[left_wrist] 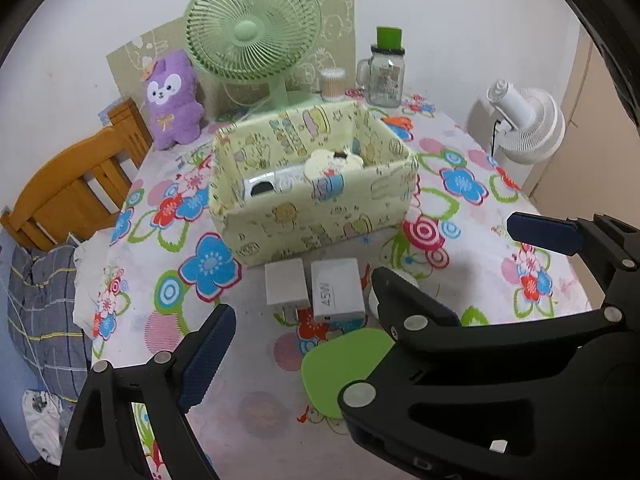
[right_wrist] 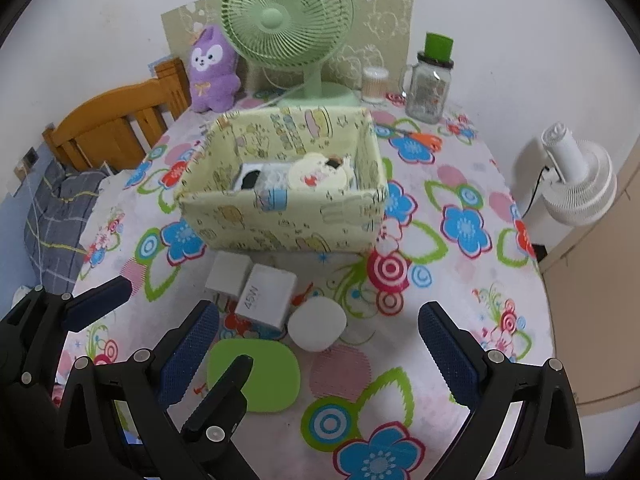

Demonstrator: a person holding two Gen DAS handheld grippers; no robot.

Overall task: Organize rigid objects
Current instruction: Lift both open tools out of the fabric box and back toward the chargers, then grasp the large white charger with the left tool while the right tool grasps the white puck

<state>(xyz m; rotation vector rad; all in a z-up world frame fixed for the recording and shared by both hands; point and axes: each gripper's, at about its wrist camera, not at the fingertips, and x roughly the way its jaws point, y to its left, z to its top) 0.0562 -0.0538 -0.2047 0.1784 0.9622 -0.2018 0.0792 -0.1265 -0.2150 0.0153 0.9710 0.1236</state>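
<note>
A pale yellow patterned box [left_wrist: 320, 220] [right_wrist: 280, 222] stands mid-table with several items inside. In front of it lie a small white charger [left_wrist: 286, 286] [right_wrist: 228, 272], a white 45W charger [left_wrist: 338, 290] [right_wrist: 266, 294], a round white object [right_wrist: 318, 328] and a flat green object [left_wrist: 346, 370] [right_wrist: 254, 376]. My left gripper [right_wrist: 158, 342] is open above the green object and the chargers. My right gripper [right_wrist: 318, 336] is open above the round white object; in the left wrist view [left_wrist: 440, 248] it hides most of that object.
A green fan [left_wrist: 254, 26], purple plush [left_wrist: 172, 100], cotton swab jar [left_wrist: 332, 84] and glass mug with green cap [left_wrist: 384, 74] stand along the wall. A wooden chair [left_wrist: 76, 184] is at left, a white fan [left_wrist: 528, 120] at right. Orange scissors [right_wrist: 424, 138] lie behind the box.
</note>
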